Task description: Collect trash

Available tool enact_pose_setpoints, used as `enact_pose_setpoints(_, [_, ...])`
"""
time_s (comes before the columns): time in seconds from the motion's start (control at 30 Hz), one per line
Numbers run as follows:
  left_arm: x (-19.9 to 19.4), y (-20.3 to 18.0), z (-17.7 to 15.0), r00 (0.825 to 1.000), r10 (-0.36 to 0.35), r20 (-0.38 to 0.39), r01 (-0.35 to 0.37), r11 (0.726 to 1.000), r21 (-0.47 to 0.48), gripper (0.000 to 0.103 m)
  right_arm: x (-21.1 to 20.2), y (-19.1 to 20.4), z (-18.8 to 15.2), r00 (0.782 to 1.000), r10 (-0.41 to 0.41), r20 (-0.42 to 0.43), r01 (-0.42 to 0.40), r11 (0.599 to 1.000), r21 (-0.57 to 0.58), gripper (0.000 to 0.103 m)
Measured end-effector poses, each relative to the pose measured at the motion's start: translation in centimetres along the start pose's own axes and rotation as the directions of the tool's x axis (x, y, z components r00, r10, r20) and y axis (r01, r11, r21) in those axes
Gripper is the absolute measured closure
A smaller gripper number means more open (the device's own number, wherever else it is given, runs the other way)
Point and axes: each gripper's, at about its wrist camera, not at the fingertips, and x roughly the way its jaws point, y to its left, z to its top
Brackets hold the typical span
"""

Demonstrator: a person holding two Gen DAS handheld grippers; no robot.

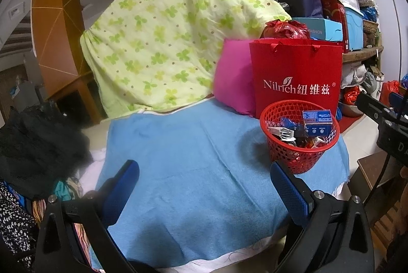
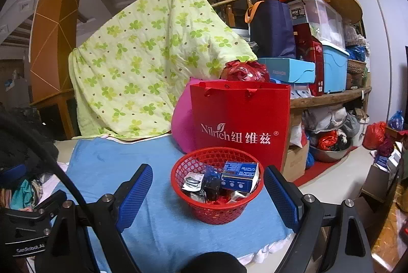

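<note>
Trash filled the red basket (image 2: 216, 186) standing upright on the blue towel (image 2: 158, 222) covering my table — a blue carton (image 2: 239, 176) lay tilted on top, its long axis running left to right, print too small to read. Behind it the red bag (image 2: 239, 120) read "Nilrich". My right tongs (image 2: 209, 199) hung spread wide around the basket without touching it; my left tongs (image 1: 204, 194) gaped just as wide over bare towel — both angled slightly downward.

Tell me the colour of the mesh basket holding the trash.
Red; the plastic mesh basket shows best in the right wrist view.
</note>
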Motion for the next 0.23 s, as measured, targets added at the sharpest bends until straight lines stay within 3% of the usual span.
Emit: enact_pose_setpoints(0.23, [2.0,1.1,0.5,0.999,-0.017,0.035,0.018,0.999,-0.037,0.001,2.7,0.2,0.3,1.000,-0.005,-0.012,0.005,1.000,0.009,0.012])
